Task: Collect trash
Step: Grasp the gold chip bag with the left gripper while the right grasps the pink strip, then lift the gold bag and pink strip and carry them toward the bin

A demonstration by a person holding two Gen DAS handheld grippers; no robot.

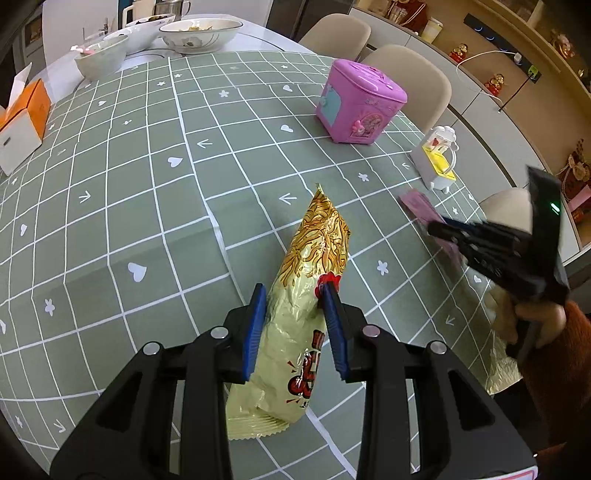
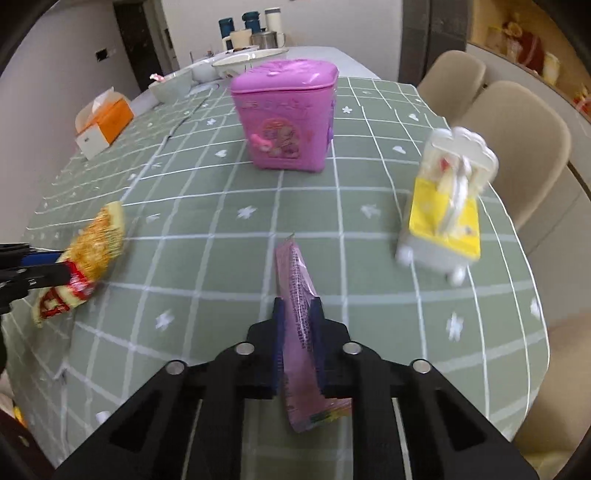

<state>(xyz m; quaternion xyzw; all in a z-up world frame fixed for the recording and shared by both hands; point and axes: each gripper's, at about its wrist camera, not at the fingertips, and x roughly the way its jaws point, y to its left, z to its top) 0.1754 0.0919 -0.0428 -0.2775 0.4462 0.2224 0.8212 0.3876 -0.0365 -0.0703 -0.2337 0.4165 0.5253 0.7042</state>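
My left gripper [image 1: 293, 295] is shut on a gold noodle-snack wrapper [image 1: 314, 258], which sticks forward above the green checked tablecloth [image 1: 147, 184]. It also shows at the left of the right wrist view [image 2: 92, 254]. My right gripper [image 2: 298, 306] is shut on a flat pink wrapper [image 2: 297, 295], held edge-up over the cloth. In the left wrist view the right gripper [image 1: 436, 230] is at the right with the pink wrapper [image 1: 417, 205] in it. A pink lidded bin [image 1: 360, 101] stands further back on the table, and it shows straight ahead in the right wrist view [image 2: 288, 114].
A small white and yellow toy bin [image 1: 439, 158] stands near the right table edge [image 2: 447, 218]. An orange and white box [image 1: 22, 122] sits at the left. Bowls [image 1: 199, 33] and cups stand at the far end. Beige chairs [image 1: 410, 74] line the right side.
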